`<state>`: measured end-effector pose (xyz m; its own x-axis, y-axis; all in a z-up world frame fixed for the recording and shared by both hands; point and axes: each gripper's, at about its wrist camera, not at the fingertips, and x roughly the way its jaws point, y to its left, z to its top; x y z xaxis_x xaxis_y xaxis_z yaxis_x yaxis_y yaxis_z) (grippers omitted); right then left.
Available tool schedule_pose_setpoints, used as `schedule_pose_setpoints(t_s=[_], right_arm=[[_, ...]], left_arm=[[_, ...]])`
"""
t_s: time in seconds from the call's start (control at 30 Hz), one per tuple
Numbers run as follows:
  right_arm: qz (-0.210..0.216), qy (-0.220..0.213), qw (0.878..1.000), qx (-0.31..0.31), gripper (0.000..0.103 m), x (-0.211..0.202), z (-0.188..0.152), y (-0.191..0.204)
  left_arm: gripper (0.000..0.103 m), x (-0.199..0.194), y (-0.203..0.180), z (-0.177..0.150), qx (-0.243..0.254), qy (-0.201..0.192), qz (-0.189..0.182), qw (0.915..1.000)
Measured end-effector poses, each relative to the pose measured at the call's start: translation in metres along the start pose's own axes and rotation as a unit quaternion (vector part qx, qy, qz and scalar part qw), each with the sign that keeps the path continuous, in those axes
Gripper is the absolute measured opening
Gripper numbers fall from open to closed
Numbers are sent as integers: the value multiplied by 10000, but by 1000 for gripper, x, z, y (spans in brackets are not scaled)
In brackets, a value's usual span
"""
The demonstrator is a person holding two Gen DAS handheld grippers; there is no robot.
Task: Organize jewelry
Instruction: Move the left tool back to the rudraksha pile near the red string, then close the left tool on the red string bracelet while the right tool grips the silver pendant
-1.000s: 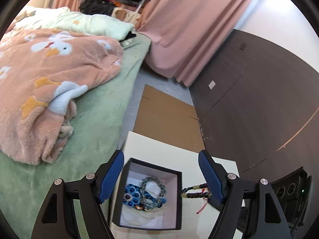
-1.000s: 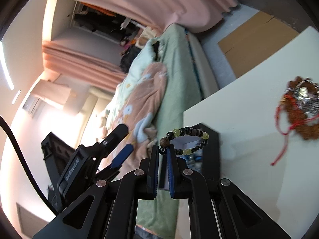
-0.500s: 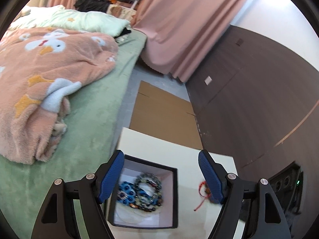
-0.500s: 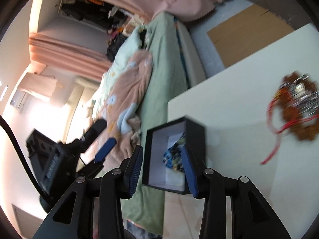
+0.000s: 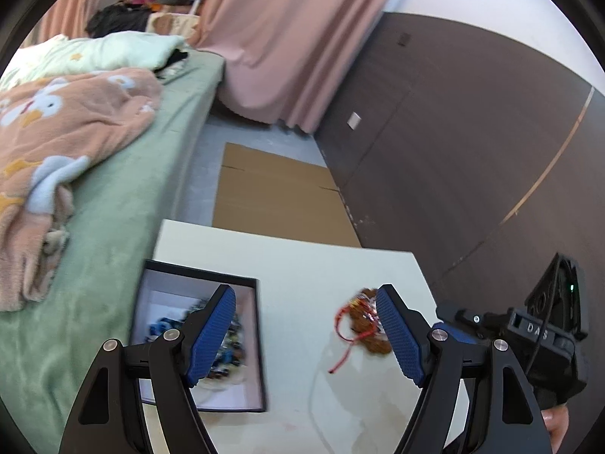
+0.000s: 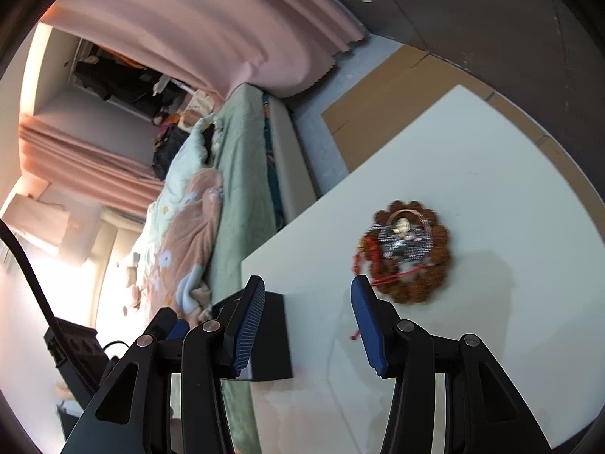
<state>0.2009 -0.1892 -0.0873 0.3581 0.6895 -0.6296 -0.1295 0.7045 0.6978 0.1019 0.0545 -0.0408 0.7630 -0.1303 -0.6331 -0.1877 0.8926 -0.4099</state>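
Observation:
A black jewelry box with a white lining sits on the white table at its left edge, with blue and dark bead bracelets inside. A brown bead bracelet with a red cord lies on the table to the right, with silver jewelry inside its ring. It also shows in the left wrist view. My left gripper is open above the table between box and bracelet. My right gripper is open and empty, just short of the brown bracelet. The box is at its left finger.
A bed with a green sheet and a peach blanket runs along the table's left side. Flat cardboard lies on the floor beyond the table. A dark wall panel is to the right, pink curtains behind.
My right gripper let go of the dark bead bracelet over the box, opened wide and swung right toward the brown bracelet. My left gripper also shifted right, off the box.

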Motion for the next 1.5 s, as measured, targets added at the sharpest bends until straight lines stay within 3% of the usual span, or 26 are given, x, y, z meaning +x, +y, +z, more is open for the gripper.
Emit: schedule_pose_setpoints(t_s=[0.07, 0.2, 0.37, 0.43, 1.0, 1.17, 1.27, 1.33, 1.5], right_arm=[[-64, -14, 10000, 50, 49, -5, 1, -6], [-200, -34, 9996, 217, 49, -12, 5, -18], [-382, -23, 9984, 408, 49, -17, 10, -31], [-461, -24, 9978, 466, 49, -19, 13, -36], [-928, 87, 9934, 676, 49, -14, 37, -56], [-935, 145, 9933, 663, 48, -7, 40, -55], [-926, 213, 9934, 639, 48, -1, 39, -55], [-915, 250, 9936, 607, 48, 3, 39, -54], [-1031, 259, 9935, 395, 48, 12, 39, -50]], left_arm=[[77, 7, -9, -5, 79, 65, -59, 9999], [64, 22, -23, -13, 308, 270, -117, 9991], [59, 43, -41, -26, 774, 526, -38, 9956], [52, 54, -48, -31, 976, 676, -13, 9929], [44, 128, -67, -56, 1786, 1443, 263, 9729], [44, 133, -70, -55, 1838, 1402, 78, 9729], [30, 137, -69, -56, 1723, 1451, -261, 9739], [13, 137, -69, -55, 1621, 1526, -489, 9737], [8, 133, -70, -55, 1564, 1536, -522, 9743]])
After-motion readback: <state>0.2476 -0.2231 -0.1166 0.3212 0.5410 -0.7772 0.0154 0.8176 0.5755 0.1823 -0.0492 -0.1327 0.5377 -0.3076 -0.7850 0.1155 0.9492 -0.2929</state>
